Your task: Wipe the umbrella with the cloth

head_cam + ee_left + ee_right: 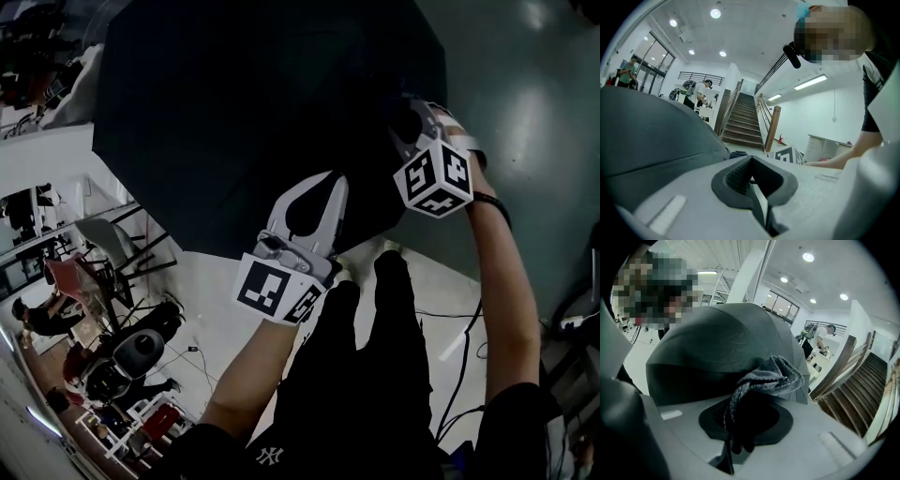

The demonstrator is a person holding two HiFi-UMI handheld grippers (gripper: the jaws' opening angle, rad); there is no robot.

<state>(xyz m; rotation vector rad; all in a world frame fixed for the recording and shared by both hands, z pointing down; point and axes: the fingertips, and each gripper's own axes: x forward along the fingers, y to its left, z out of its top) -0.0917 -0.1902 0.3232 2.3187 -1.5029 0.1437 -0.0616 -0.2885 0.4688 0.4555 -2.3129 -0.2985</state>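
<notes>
While arms (506, 281) reach up to umbrella (253, 103) | left claw (333, 183) closed | right claw (743, 423) gripping cloth (773, 376)

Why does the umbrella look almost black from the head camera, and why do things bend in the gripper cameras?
Head view: the dark open umbrella is underexposed, nearly featureless, while the glossy grey-green floor shows glare. Right gripper view: the wide-angle lens bows the wooden stair rail; the grey knitted cloth is sharp. Left gripper view: round ceiling spotlights blow out white.
</notes>
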